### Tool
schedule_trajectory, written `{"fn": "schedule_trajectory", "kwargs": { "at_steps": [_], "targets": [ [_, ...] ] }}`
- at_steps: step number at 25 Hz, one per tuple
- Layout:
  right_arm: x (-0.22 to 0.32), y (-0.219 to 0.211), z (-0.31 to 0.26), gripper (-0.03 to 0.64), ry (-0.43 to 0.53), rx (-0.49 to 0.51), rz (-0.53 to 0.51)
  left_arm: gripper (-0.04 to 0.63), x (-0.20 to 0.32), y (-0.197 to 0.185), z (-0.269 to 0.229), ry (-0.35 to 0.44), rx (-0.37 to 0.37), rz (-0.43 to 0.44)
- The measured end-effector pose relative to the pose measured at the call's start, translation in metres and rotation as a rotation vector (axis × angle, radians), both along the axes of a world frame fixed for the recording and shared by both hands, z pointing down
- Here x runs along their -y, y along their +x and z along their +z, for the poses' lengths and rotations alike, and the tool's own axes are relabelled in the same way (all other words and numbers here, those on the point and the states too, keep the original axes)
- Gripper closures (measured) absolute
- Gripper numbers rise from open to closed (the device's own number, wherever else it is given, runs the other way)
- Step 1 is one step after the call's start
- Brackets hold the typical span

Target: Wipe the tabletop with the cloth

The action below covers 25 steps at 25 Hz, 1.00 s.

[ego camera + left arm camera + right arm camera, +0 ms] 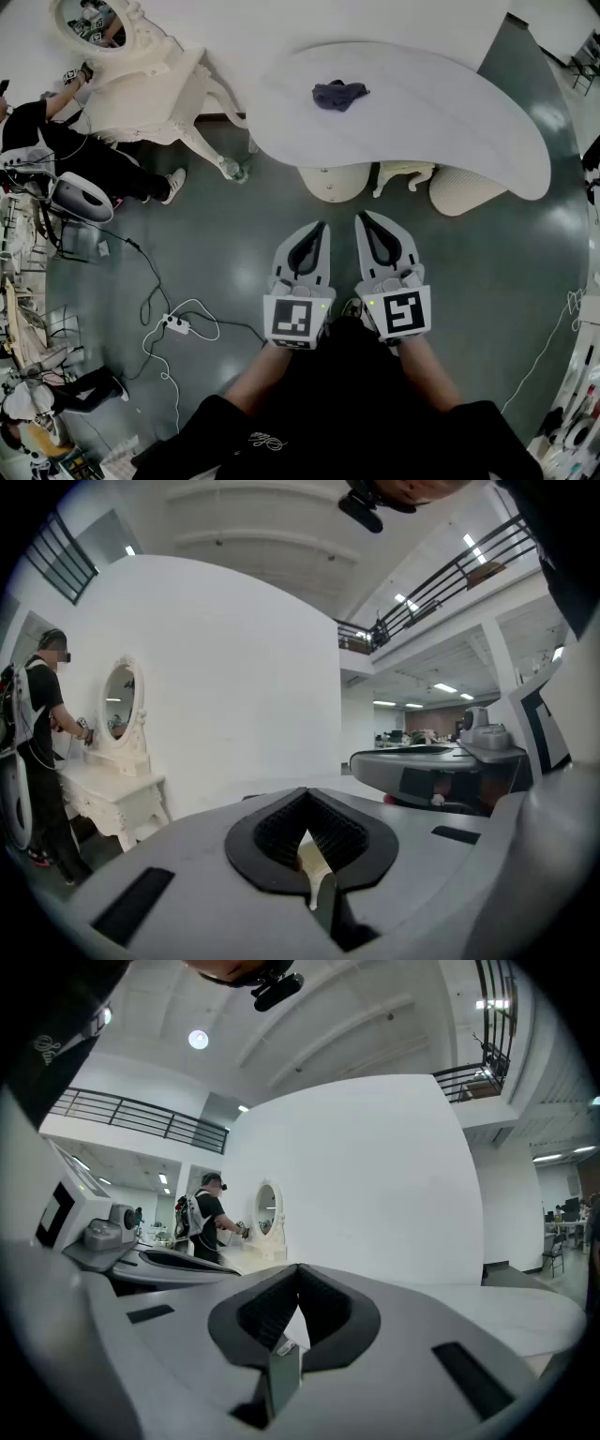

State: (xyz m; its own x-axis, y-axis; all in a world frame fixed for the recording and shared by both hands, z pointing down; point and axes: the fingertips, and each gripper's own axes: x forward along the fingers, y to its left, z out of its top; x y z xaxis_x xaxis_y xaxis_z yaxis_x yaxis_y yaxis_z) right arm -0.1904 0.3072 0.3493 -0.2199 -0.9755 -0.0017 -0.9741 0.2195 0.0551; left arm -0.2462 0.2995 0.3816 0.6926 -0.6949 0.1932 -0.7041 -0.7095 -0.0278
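A crumpled dark blue cloth (339,94) lies on the white curved tabletop (431,108) at the top of the head view. Both grippers hang side by side over the grey floor, short of the table's near edge and well apart from the cloth. My left gripper (322,226) is shut with nothing in it, and my right gripper (362,217) is likewise shut and empty. The left gripper view shows its jaws (307,797) closed, facing a white wall. The right gripper's jaws (298,1271) are also closed, with the table's white edge (525,1321) beyond them. Neither gripper view shows the cloth.
Two white pedestal bases (336,180) (466,189) stand under the table. A white vanity with an oval mirror (141,75) stands at the upper left, with a person (56,141) at it. A power strip and cables (173,324) lie on the floor to the left.
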Motion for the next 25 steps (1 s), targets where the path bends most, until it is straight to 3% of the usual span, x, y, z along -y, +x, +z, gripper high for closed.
{"fn": "schedule_trajectory", "kwargs": {
  "at_steps": [5,15,25],
  "targets": [
    [0.026,-0.004,0.013,0.609,-0.029,-0.017,0.01,0.592,0.029,-0.004,0.01,-0.013,-0.011,0.006],
    [0.126,0.001,0.024,0.609,-0.104,-0.079,0.05,0.592,0.139,0.001,0.018,-0.054,-0.047,0.062],
    [0.2,-0.009,0.05,0.607,-0.235,-0.085,0.073,0.592,0.212,-0.016,0.042,-0.131,-0.013,0.108]
  ]
}}
